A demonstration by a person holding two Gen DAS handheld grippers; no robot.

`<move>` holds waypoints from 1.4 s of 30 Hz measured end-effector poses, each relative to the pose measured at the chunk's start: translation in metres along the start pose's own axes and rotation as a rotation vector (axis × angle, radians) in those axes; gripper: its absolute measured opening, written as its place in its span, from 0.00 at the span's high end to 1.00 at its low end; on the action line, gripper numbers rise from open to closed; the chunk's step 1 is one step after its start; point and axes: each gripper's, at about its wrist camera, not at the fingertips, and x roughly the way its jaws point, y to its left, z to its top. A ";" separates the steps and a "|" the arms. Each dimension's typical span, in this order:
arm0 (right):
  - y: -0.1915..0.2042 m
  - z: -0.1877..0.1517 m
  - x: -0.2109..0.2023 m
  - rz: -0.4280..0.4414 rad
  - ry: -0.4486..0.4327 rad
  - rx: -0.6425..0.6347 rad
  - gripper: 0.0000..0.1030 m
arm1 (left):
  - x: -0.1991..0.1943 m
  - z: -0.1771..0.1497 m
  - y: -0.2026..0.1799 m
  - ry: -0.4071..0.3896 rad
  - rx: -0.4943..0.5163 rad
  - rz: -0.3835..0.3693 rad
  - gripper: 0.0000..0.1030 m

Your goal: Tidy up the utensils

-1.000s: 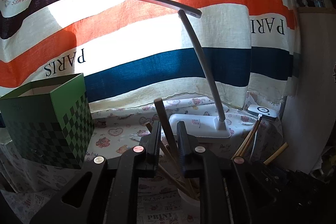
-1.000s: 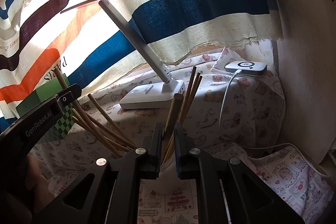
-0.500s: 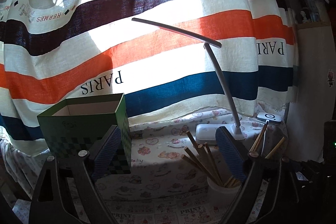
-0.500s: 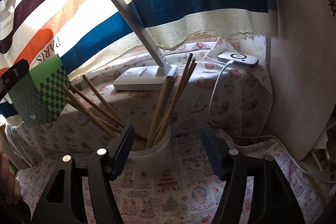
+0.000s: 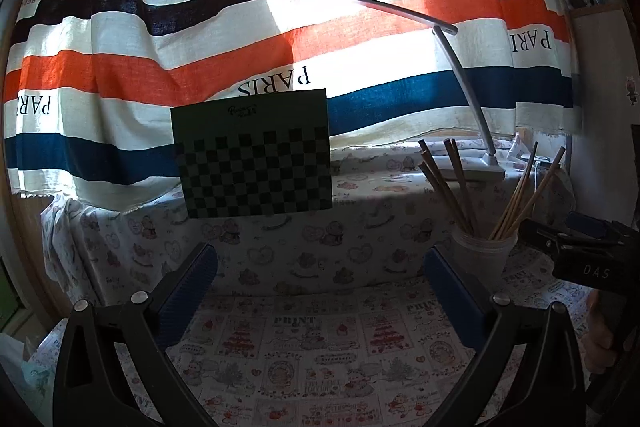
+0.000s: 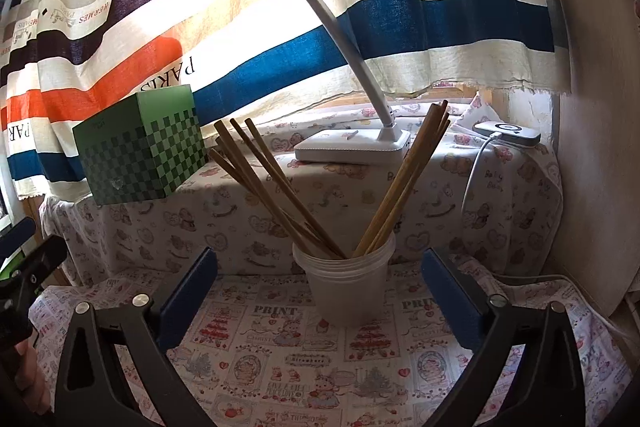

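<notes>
Item: chopsticks (image 6: 280, 187), standing splayed in our plastic cup (image 6: 346, 291). Right gripper (image 6: 320, 291): jaws wide, empty, cup dead ahead between them, nearer. Left gripper (image 5: 320, 287): wide, empty; cup off right.

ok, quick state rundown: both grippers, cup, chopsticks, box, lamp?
left hand-held gripper: open, empty, facing the box
right hand-held gripper: open, empty, facing the cup
plastic cup: upright on the tablecloth
chopsticks: standing in the cup, fanned into two bunches
green checkered box: upright on the raised ledge
desk lamp: upright; on or off, cannot tell
</notes>
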 end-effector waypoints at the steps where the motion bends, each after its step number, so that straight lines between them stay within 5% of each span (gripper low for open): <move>1: 0.000 -0.004 0.001 -0.003 -0.006 0.005 0.00 | 0.002 -0.006 0.004 0.013 -0.015 -0.002 0.01; 19: 0.014 -0.035 0.019 -0.072 -0.003 -0.110 0.00 | 0.035 -0.044 0.046 0.118 -0.097 0.041 0.01; 42: 0.025 -0.037 0.009 -0.097 -0.048 -0.137 0.00 | 0.024 -0.042 0.036 0.071 -0.070 0.053 0.00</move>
